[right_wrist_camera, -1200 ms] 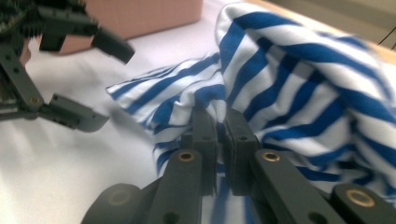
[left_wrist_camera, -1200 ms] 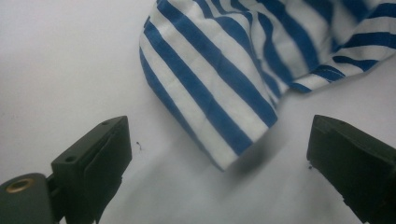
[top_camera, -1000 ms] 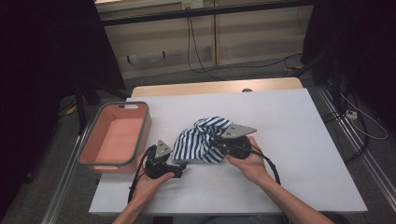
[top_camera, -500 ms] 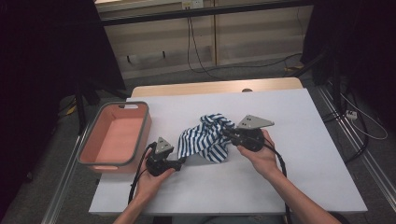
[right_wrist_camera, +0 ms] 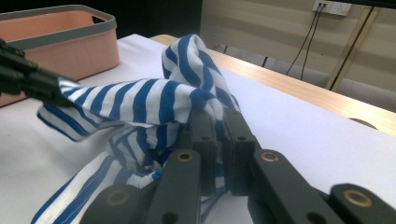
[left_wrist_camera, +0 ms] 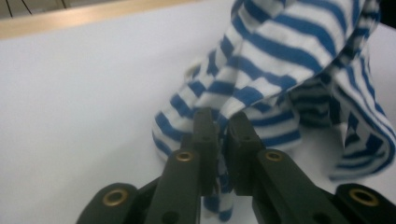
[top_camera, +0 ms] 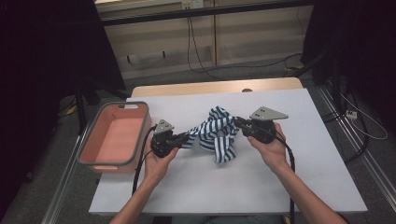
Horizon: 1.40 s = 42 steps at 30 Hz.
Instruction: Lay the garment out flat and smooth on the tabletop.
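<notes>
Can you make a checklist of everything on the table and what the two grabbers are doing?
Surface: white table, wooden strip along its far edge.
Job's things: blue-and-white striped cloth, lifted and stretched between the grabbers.
Clutter: pink bin at the table's left edge, looks empty.
Grippers: left gripper and right gripper both shut on the cloth.
Cables: one trails from each gripper toward the person.
Surroundings: dark room, cables on the floor behind.

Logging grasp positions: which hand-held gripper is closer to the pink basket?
The left hand-held gripper, shut on the striped cloth right beside the pink basket; the right hand-held gripper grips the cloth's far side.
</notes>
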{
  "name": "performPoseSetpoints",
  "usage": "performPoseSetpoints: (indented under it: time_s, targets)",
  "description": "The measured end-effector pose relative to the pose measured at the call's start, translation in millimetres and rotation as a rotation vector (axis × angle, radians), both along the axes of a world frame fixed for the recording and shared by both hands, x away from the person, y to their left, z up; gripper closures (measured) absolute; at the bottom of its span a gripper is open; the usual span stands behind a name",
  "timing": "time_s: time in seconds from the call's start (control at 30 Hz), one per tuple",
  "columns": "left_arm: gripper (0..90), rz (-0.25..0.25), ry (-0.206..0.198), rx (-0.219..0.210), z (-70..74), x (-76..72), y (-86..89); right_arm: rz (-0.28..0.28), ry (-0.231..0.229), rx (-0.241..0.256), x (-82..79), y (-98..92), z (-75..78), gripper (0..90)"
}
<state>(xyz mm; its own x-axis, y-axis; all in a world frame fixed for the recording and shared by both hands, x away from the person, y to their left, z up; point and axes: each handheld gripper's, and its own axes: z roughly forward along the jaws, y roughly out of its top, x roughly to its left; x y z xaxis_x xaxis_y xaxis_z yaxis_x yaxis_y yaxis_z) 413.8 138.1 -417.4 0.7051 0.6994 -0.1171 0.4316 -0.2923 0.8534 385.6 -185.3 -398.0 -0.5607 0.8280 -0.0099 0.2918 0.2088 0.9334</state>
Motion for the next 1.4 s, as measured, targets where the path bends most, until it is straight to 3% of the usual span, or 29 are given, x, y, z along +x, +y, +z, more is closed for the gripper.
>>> performPoseSetpoints:
  time_s: [0.2, 0.37, 0.5, 0.77, 0.87, 1.03, 1.4]
  targets:
    - [86.6, 0.009, -0.005, -0.053, 8.4, 7.4, -4.5, -0.027, -0.006, 0.004, 2.2, -12.1, 1.6, 85.0]
    - [88.2, -0.016, -0.015, -0.031, 13.2, 10.5, -15.9, -0.062, -0.013, -0.007, 4.6, -22.1, 1.7, 85.0]
    - [87.3, -0.040, 0.006, -0.046, 9.1, 10.7, -23.3, -0.080, -0.014, -0.015, 6.6, -28.8, 0.8, 85.0]
    - [80.2, -0.110, 0.013, -0.003, 3.9, -2.4, -40.0, -0.140, 0.025, -0.026, 14.4, -48.0, -11.0, 85.0]
    - [76.1, -0.126, 0.021, 0.027, -0.7, -3.6, -43.0, -0.158, 0.039, -0.026, 16.6, -54.8, -15.3, 84.7]
    - [63.5, -0.139, 0.023, 0.040, -2.8, -4.0, -43.6, -0.181, 0.057, -0.036, 19.3, -63.4, -22.1, 84.0]
    - [34.0, -0.101, 0.032, 0.069, -1.8, 0.8, -34.8, -0.240, 0.087, -0.070, 25.4, -76.3, -33.4, 82.3]
